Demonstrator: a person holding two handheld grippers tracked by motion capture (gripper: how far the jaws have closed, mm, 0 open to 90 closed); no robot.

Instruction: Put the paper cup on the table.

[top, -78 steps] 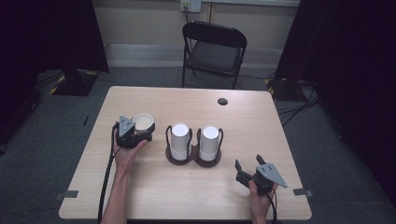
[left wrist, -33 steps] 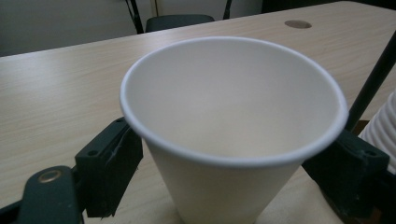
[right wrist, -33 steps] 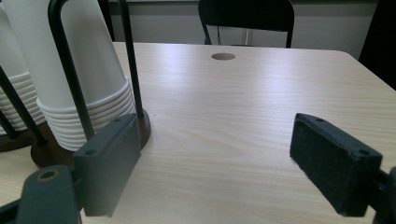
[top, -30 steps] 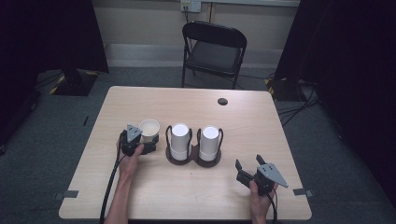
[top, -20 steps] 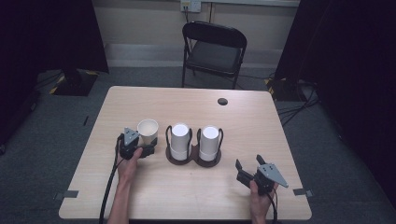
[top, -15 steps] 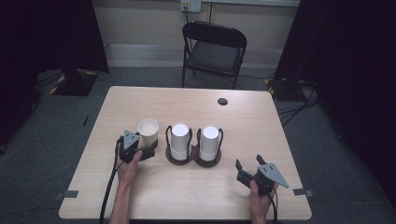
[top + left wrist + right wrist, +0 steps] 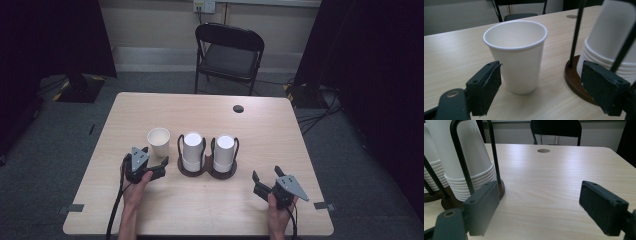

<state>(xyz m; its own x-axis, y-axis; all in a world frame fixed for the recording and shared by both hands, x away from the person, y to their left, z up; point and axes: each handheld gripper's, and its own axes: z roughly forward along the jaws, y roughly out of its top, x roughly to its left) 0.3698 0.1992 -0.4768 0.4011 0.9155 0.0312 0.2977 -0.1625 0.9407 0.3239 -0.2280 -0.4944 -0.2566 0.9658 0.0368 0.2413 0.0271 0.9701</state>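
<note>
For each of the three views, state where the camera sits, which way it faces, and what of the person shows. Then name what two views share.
High view: above the person's side, facing forward and down on the table; both forearms, left gripper and right gripper show.
Left gripper view: low on that gripper, facing the upright paper cup between its open jaws.
Right gripper view: low on that gripper, facing across the table toward the chair; open jaws show.
Shared: both gripper views show the cup holder with stacked cups.
</note>
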